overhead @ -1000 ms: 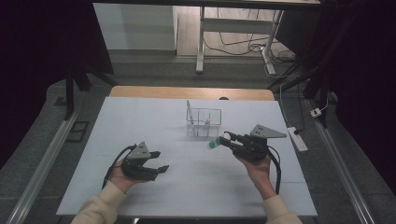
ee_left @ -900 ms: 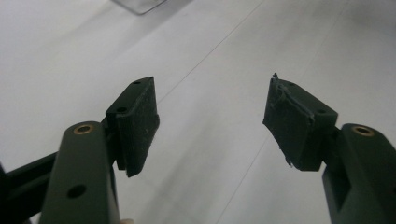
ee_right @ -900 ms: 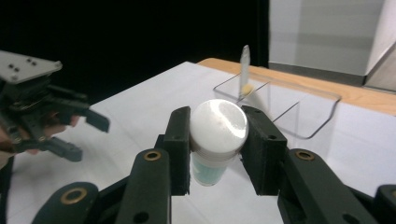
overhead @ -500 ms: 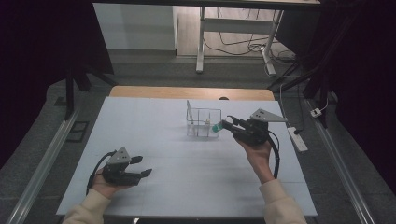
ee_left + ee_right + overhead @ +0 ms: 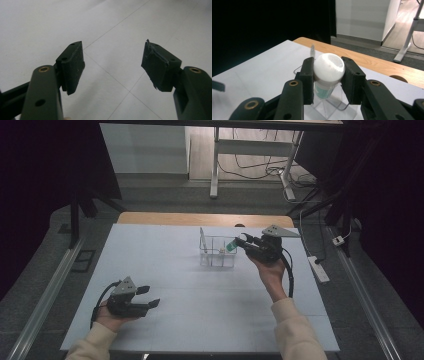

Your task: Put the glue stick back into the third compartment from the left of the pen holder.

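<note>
Two black padded fingers (image 5: 308, 75) pinch a round-capped tube (image 5: 328, 68).

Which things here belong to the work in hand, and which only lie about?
In the work:
- right hand-held gripper
- white-capped bottle clamped in it
- clear organiser on the table

Lying about:
- left hand-held gripper, open, holding nothing
- power strip beside the table

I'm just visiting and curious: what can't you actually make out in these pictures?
- Bottle, right gripper view: its lower body is hidden by the right gripper.
- Clear rack, high view: contents too small to tell.
- Left gripper, left gripper view: bare table beyond, nothing between the jaws.
</note>
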A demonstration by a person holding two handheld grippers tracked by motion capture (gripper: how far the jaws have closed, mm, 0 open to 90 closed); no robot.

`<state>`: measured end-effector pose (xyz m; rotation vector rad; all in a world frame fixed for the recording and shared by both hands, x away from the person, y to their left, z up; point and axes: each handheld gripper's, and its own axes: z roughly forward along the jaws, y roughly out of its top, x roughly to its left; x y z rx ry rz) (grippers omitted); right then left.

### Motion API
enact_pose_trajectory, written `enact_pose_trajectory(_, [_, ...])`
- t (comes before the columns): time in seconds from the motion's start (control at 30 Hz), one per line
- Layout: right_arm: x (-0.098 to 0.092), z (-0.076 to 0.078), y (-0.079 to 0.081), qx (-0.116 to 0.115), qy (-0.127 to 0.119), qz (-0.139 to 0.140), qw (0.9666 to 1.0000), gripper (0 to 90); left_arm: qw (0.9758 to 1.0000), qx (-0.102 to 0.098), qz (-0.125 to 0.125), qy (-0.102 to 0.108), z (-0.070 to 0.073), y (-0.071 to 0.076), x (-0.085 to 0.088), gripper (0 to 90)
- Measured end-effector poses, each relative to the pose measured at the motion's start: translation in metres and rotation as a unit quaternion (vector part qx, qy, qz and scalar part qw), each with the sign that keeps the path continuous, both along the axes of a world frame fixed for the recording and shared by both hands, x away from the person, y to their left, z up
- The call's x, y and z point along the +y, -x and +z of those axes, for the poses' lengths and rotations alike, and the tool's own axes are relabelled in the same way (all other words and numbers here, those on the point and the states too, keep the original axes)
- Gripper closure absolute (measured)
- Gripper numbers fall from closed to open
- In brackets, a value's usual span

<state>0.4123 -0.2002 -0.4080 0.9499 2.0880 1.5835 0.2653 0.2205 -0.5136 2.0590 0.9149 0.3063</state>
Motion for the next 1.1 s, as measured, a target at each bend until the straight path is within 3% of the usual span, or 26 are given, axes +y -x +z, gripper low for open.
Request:
enact_pose_trajectory(0.43, [0.008,-0.011,-0.023,0.013,0.029,-0.027,0.9991,63.8,1.0,0.007,-0.005,-0.002,-0.003,-0.001,0.0,34.1])
enact_pose_trajectory(0.73, [0.016,-0.021,-0.03,0.024,0.058,-0.027,0.9977,63.7,0.9999,0.01,-0.009,-0.006,-0.004,-0.001,-0.001,33.9])
enact_pose_trajectory(0.97, [0.019,-0.027,-0.033,0.03,0.065,-0.025,0.9971,63.1,0.9999,0.011,-0.01,-0.008,-0.004,-0.002,-0.002,33.9])
enact_pose_trajectory(1.1, [0.018,-0.026,-0.032,0.025,0.054,-0.026,0.9979,57.8,0.9999,0.011,-0.009,-0.007,-0.004,-0.001,-0.001,33.8])
